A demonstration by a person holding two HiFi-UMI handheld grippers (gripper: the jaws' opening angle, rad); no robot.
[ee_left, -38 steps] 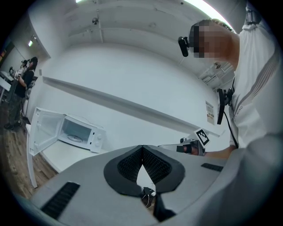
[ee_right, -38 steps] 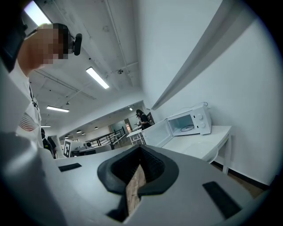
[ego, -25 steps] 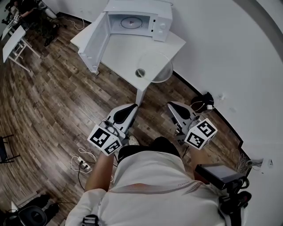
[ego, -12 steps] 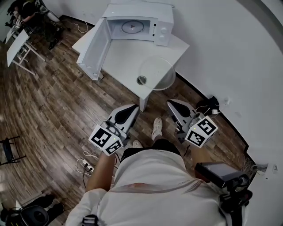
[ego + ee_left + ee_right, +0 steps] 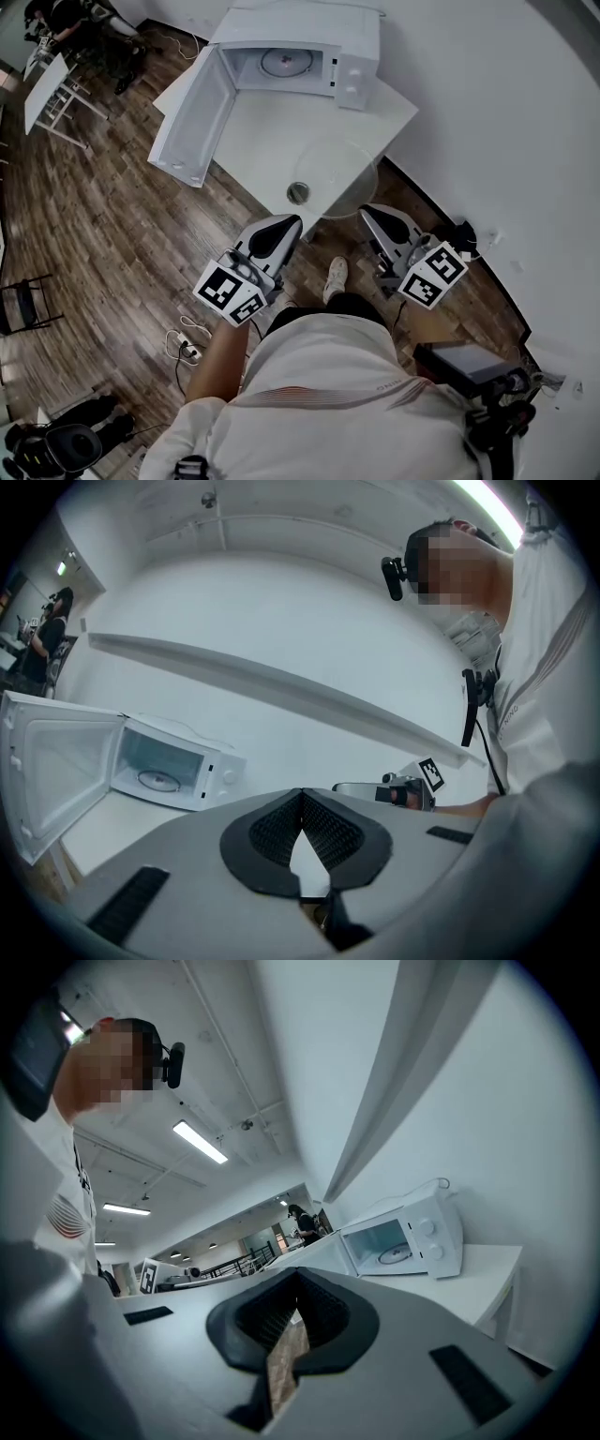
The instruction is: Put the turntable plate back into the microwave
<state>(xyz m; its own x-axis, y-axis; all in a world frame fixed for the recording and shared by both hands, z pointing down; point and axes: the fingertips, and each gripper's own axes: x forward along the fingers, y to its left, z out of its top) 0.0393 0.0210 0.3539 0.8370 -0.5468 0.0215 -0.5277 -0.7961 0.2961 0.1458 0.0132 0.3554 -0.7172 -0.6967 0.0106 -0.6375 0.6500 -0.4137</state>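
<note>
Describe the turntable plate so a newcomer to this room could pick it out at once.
Find the white table against the wall, with the open white microwave at its far end. At the table's near corner lies the turntable plate, a wide flat disc. It is clear glass, so the tabletop shows through, unlike the small dark round fitting beside it.

The microwave [image 5: 352,56] has a smooth, white, semi-gloss casing. The table [image 5: 253,122] beneath the microwave has a smooth, matt white top. The turntable plate [image 5: 339,169] in front of the microwave is clear, glossy glass. The floor [image 5: 112,244] below is dark wood-grain planking. The left gripper [image 5: 289,222] and right gripper [image 5: 371,212] have matt grey plastic shells with black cross-hatched pads [image 5: 272,832].
</note>
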